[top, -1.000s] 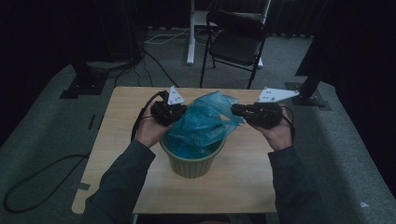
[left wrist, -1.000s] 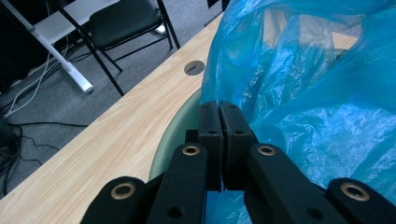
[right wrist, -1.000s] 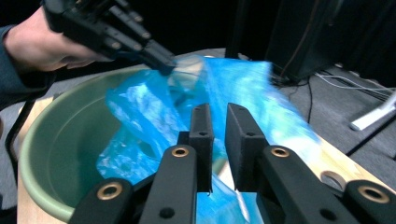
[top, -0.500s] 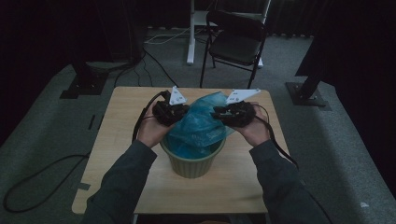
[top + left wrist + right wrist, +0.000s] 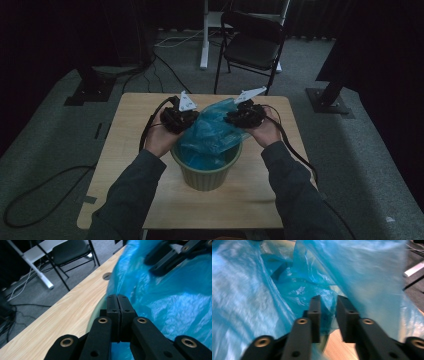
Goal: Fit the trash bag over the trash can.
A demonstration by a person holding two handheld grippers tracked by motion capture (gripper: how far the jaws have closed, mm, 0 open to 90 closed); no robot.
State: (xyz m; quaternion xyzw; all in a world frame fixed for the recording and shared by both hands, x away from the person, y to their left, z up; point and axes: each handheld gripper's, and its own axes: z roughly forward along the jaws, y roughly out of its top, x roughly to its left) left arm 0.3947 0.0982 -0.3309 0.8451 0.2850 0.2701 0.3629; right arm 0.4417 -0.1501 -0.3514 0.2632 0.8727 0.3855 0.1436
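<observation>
Two tongs, one in each of the person's hands, meet over a pale green pot (image 5: 206,170) that stands near the middle of a light wooden table (image 5: 125,145). Seen from the high view, the left tongs (image 5: 186,119) sit at the pot's left rim and the right tongs (image 5: 235,118) at its right rim, both against a crumpled blue plastic bag (image 5: 210,132) that lines the pot and rises above it toward the table's far edge. Beyond that far edge stands a black folding chair (image 5: 252,47) on grey carpet.

From the left gripper view, the left tongs (image 5: 117,302) are closed, jaws pressed together with the edge of the blue bag (image 5: 170,305) caught between them at the pot's rim (image 5: 96,312). The table's far edge (image 5: 62,312) runs diagonally behind, and the right tongs (image 5: 167,255) show at the top, against the bag.

From the right gripper view, the right tongs (image 5: 327,315) are parted, with a gap between the jaws; blurred folds of blue bag (image 5: 249,295) lie in front of and between them, not clamped. A strip of table (image 5: 337,347) shows below.
</observation>
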